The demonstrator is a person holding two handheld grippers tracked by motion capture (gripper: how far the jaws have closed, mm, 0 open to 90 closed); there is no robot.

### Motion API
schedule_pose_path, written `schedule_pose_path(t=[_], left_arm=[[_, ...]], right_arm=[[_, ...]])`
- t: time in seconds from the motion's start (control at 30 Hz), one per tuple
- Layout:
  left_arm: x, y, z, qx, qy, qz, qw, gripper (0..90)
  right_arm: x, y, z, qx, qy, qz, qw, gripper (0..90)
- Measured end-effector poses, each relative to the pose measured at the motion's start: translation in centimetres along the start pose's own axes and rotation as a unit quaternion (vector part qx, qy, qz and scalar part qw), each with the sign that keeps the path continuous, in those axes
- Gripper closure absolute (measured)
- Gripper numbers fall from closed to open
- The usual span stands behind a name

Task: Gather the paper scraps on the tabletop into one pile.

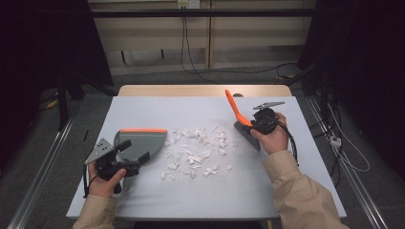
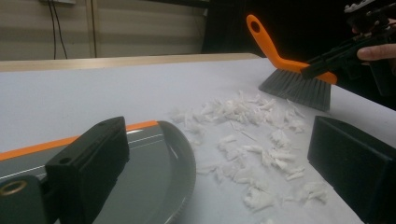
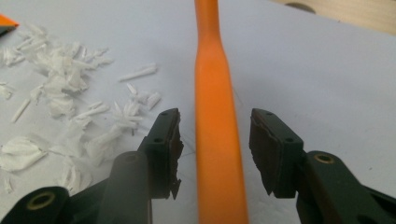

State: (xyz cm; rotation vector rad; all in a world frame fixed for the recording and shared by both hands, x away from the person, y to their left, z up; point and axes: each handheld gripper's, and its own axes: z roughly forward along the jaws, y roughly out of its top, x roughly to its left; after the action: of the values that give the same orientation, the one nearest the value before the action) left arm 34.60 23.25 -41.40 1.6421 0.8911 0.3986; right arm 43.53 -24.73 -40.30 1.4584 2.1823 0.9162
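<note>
While my right claw (image 3: 215, 144) stands apart around the brush (image 1: 241, 119), its orange handle points up and away across the desk (image 1: 191, 191).

We can read no text, label, brand, number or sign anywhere in these views.
</note>
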Motion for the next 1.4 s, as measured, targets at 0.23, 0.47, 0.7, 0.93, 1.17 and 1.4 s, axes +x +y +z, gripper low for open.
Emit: schedule_pose_path(t=[0.23,0.47,0.7,0.93,1.17,1.4], left_arm=[[-0.1,-0.2,-0.1,0.006,0.001,0.005,1.0000,5.4],[0.0,-0.1,-0.3,0.005,0.003,0.003,1.0000,5.4],[0.5,-0.2,-0.6,0.005,0.012,-0.002,0.9999,5.4],[0.9,-0.5,-1.0,0.005,0.022,-0.010,0.9997,5.6],[1.2,-0.6,-1.1,0.001,0.025,-0.017,0.9995,5.6],[1.2,-0.8,-0.9,0.007,0.022,-0.015,0.9996,5.6]], right_arm=[[0.2,-0.9,1.2,0.023,-0.004,-0.008,0.9997,71.1],[0.2,-0.3,1.0,0.014,-0.009,-0.024,0.9996,71.5],[-0.2,1.6,2.4,-0.037,-0.002,-0.040,0.9985,71.5],[0.9,3.6,5.1,-0.037,-0.010,-0.090,0.9952,71.5],[1.9,3.1,6.3,-0.018,0.011,-0.133,0.9909,71.4],[3.3,2.0,5.3,-0.014,0.024,-0.160,0.9867,71.3]])
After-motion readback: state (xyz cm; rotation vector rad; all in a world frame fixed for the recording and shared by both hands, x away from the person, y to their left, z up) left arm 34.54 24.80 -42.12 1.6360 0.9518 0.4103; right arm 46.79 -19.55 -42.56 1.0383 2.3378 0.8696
